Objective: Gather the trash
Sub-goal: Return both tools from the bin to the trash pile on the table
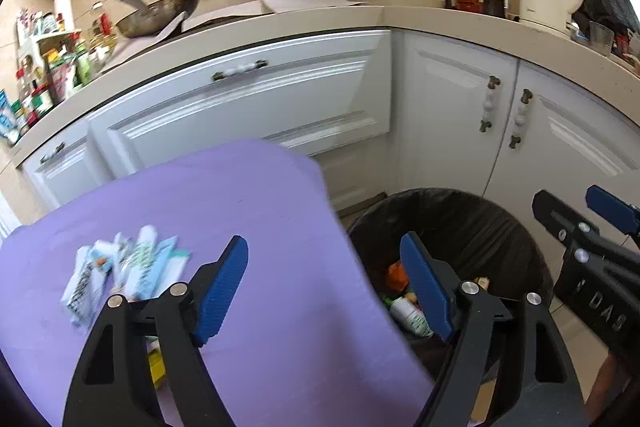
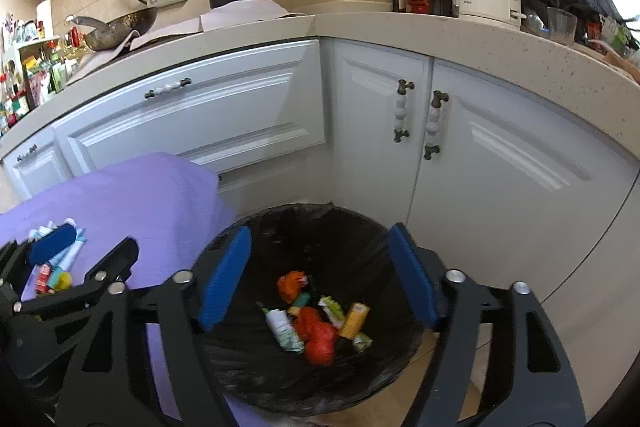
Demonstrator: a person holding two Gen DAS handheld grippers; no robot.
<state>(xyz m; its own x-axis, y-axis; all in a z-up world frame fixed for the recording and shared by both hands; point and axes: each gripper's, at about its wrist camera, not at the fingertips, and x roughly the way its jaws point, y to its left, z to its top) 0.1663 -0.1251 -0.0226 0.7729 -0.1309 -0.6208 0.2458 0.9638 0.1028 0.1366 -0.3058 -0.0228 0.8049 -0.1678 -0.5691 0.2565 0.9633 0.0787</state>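
Hovering with both pairs of fingers spread and gripping nothing. Left gripper (image 1: 324, 291) straddling the edge where the purple-covered worktop (image 1: 260, 211) meets the bin (image 1: 472, 223), probably so the next piece can be lifted and swung straight across. Left of its fingers, just ahead: blurred wrappers (image 1: 124, 271) in a loose heap, long axes roughly pointing away toward the cabinets (image 1: 248, 107). Right gripper (image 2: 320, 275) held released directly above the black-lined bin (image 2: 320, 227), between and below its fingers dropped trash (image 2: 316, 323) lying jumbled, no common direction.
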